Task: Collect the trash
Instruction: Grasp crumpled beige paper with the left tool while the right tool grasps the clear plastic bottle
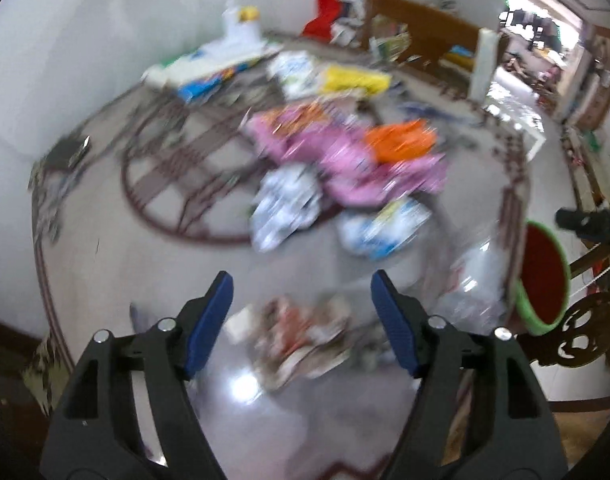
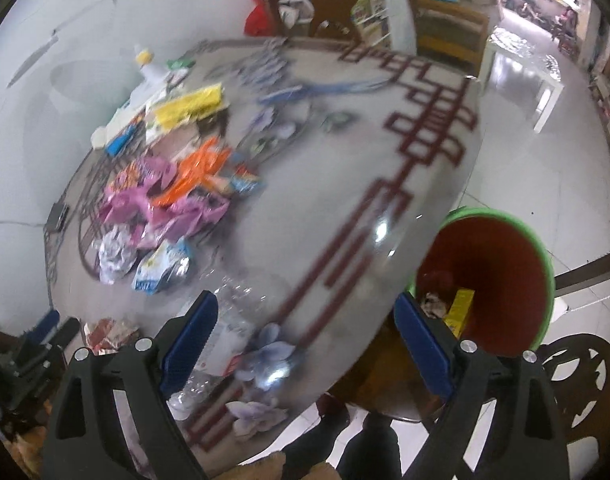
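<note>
Trash collection barely under way

Both the left gripper [image 1: 301, 300] and right gripper [image 2: 305, 328] are hanging open and empty; wrappers [image 2: 165, 200] are littering the glass table [image 2: 345, 200], few pieces lying in the bin [image 2: 505, 280] beside it.

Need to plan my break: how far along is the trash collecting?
Barely started. Done: a few pieces, one yellow, lie in the bin. In hand: nothing; the left gripper stands open over a crumpled wrapper, the right gripper open near the clear bottle. Left: the pink wrappers and the surrounding pile.
</note>
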{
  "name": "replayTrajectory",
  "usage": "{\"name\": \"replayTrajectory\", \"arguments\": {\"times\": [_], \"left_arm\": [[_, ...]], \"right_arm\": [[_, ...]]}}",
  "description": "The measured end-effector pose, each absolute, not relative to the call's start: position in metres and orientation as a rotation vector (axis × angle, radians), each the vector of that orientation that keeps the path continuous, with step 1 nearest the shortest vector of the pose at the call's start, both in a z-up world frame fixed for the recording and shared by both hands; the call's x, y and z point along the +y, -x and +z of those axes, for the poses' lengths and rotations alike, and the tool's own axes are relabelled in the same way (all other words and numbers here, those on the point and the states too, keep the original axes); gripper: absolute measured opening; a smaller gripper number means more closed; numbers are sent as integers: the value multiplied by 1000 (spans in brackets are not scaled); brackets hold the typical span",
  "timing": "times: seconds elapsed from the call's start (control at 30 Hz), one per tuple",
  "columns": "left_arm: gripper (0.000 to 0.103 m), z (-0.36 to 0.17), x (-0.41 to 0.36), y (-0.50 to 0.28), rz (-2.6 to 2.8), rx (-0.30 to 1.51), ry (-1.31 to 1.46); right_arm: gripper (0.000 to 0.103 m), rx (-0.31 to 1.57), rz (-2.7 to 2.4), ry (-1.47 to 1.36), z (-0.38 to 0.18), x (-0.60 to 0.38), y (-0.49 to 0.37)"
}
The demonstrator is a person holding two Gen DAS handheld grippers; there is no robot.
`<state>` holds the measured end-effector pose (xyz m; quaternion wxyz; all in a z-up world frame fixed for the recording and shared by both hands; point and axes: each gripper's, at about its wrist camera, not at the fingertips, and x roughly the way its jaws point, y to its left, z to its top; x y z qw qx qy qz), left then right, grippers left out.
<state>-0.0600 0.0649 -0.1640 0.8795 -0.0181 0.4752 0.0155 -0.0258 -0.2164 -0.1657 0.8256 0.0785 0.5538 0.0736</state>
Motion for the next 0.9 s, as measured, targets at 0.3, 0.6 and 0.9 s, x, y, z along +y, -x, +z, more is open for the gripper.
{"name": "replayTrajectory", "arguments": {"times": [0.3,0.6,0.9], "left_arm": [[73,-226,80,60,-8,1048,103],[24,-223,68,48,-72,1019,88],[24,-190,68,22,-69,954,149]], "right_arm": [[87,1248,185,-116,-183,-186,31],[87,1356,233,-132,-206,-163,35],[87,1454,318,-217,-235,-133,21]]}}
